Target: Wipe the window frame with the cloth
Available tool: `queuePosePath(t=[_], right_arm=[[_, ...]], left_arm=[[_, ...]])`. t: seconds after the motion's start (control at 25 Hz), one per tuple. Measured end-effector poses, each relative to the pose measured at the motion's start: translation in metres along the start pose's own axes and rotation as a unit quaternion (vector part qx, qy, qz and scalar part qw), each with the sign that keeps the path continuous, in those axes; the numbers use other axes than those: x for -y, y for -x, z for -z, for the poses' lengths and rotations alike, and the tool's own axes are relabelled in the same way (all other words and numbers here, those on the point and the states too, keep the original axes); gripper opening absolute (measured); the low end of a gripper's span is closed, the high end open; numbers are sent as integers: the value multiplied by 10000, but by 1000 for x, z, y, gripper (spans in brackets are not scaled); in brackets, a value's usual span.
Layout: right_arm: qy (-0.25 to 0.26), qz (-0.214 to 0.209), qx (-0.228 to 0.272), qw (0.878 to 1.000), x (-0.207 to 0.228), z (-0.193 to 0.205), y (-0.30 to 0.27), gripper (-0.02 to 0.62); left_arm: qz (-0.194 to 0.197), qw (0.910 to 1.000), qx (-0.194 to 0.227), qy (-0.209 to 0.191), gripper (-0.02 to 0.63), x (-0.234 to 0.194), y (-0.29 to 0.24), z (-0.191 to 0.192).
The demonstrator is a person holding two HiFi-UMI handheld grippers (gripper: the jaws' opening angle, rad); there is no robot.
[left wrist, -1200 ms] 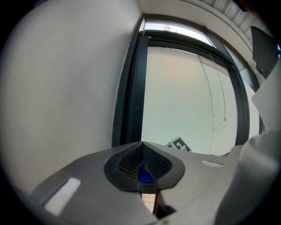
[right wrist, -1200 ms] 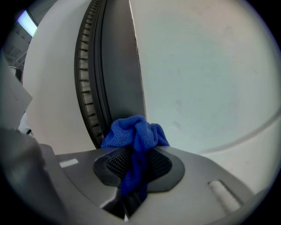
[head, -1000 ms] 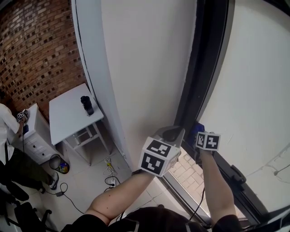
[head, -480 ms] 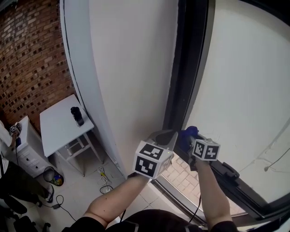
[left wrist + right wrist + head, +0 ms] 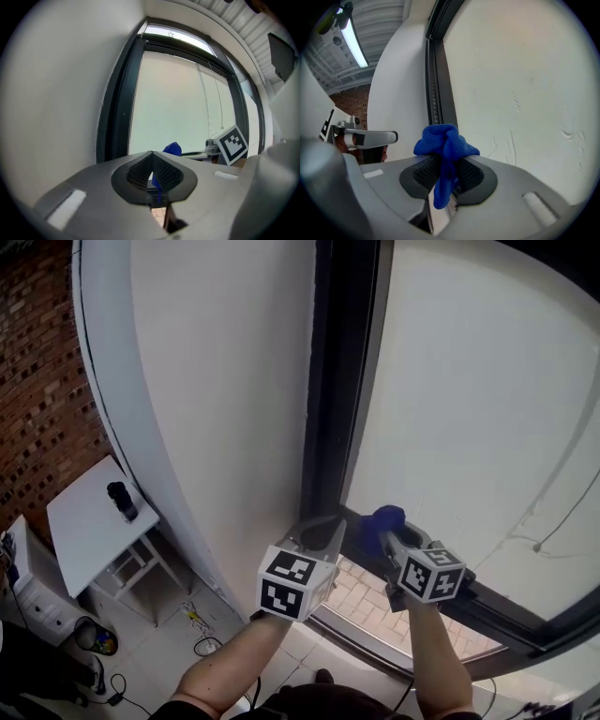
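Observation:
A dark window frame (image 5: 342, 381) runs up between the white wall and the pale pane, and its lower rail (image 5: 487, 601) slants to the right. My right gripper (image 5: 389, 532) is shut on a bunched blue cloth (image 5: 387, 518) and holds it close to the frame's bottom corner. In the right gripper view the cloth (image 5: 445, 140) bulges above the shut jaws, with a tail hanging down between the pads. My left gripper (image 5: 323, 532) sits just left of it near the upright, jaws shut with nothing clearly held. The left gripper view shows the cloth (image 5: 172, 149) beyond its pads (image 5: 161, 174).
A curved white wall (image 5: 216, 409) stands left of the frame. Below on the left are a white table (image 5: 84, 526) with a dark bottle (image 5: 122, 501), a brick wall (image 5: 37, 399), a bin (image 5: 94, 636) and cables on the tiled floor (image 5: 192, 615).
The head view has swung right toward the window, so the table slid left. Both grippers stay side by side at the frame's lower corner, and more of the blue cloth now shows.

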State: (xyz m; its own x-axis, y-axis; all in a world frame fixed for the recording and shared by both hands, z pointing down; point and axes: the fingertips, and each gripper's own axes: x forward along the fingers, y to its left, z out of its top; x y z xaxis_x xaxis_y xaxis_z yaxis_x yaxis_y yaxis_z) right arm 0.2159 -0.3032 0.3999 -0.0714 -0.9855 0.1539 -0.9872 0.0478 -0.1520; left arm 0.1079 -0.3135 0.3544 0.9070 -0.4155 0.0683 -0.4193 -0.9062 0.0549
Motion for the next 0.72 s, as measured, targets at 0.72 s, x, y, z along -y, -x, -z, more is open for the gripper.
queuePosePath(t=[0.72], right_arm=[[-39, 943, 194, 9953, 54, 11, 142, 98]], left_arm=[[631, 9979, -83, -110, -6, 77, -28, 25]])
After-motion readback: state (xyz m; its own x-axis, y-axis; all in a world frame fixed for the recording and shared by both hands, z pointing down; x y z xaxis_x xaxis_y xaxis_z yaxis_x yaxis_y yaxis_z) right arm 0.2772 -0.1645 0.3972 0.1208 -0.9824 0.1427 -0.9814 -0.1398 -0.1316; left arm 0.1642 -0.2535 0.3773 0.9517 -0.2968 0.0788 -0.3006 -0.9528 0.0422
